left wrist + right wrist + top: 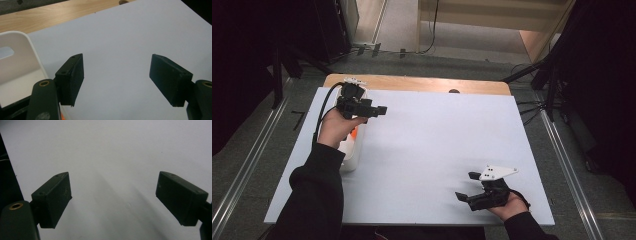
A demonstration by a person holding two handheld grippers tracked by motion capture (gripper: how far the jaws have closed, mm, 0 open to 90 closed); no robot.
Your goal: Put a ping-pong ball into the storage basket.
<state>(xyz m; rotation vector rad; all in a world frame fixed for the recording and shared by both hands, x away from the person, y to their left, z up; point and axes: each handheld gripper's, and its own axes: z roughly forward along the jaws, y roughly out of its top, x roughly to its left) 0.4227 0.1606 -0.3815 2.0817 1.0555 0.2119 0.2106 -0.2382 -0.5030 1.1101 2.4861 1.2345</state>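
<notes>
While both tools idle w/ nothing gripped | L gripper (pixel 379 111) upper left of frame, jaws wide, empty, above white bin (pixel 17 50), prob. to reach in | R gripper (pixel 468 186) lower right, jaws wide, empty, parked low over white sheet (pixel 437 150), out of the way

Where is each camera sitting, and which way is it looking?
High view: above the person's side, looking forward and down at the white table sheet; both forearms, left gripper and right gripper show.
Left gripper view: rides the left gripper, looking past open jaws at sheet, wooden edge and white bin.
Right gripper view: rides the right gripper, open jaws over sheet.
Shared: high and left gripper views both show the bin.
</notes>
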